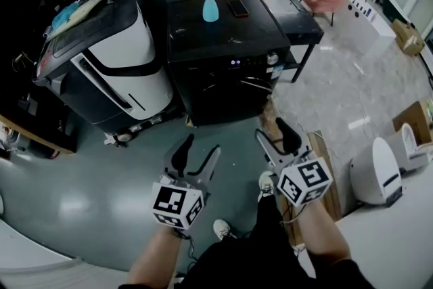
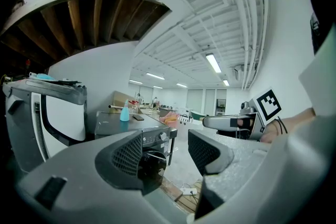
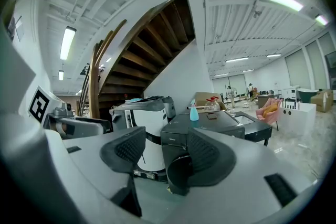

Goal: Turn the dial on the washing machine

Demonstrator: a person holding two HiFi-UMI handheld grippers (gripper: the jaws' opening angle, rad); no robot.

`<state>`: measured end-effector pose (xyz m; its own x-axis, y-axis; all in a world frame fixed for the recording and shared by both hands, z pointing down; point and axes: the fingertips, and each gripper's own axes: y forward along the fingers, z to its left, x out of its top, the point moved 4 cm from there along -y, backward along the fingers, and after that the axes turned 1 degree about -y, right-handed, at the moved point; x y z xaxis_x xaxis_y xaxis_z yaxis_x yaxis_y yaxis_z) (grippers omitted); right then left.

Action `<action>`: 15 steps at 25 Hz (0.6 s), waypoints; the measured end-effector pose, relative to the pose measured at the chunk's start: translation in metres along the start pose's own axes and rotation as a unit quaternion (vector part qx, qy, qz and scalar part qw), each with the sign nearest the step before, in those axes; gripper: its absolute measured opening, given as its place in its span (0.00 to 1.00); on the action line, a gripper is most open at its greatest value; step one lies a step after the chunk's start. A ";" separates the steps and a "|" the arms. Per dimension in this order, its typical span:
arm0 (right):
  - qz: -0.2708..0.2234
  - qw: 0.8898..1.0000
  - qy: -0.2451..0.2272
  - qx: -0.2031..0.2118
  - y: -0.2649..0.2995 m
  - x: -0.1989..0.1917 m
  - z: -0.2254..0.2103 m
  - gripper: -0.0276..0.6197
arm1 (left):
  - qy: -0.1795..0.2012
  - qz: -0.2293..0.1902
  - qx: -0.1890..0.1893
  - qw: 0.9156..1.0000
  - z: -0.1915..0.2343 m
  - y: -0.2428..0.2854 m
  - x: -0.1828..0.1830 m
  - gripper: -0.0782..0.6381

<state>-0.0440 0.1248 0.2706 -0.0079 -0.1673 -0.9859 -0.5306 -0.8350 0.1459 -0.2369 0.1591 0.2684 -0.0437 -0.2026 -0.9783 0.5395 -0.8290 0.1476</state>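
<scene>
A black front-loading washing machine stands on the floor ahead of me, its round door ajar. Its small silver dial sits at the right end of the control strip. In the left gripper view the dial shows between the jaws, far off. In the right gripper view the machine shows, but the right jaw hides the dial. My left gripper and right gripper are side by side, well short of the machine, both open and empty.
A blue spray bottle and a phone rest on the machine's top. A tall white and black appliance stands to its left, a black table to its right. A wooden board lies by my right foot.
</scene>
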 end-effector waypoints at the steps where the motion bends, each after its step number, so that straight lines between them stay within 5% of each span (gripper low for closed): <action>1: -0.001 1.000 0.001 0.002 0.005 -0.001 -0.009 0.42 | 0.001 0.001 0.002 1.000 0.001 0.008 0.000 0.46; 15: 0.011 0.999 0.011 0.036 0.096 0.015 -0.185 0.42 | 0.009 0.011 0.042 0.999 -0.010 0.188 0.033 0.46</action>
<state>0.0621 -0.0551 0.2853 -0.0029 -0.1973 -0.9803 -0.5897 -0.7914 0.1610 -0.1291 0.0018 0.2627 -0.0178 -0.2122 -0.9771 0.4670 -0.8658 0.1795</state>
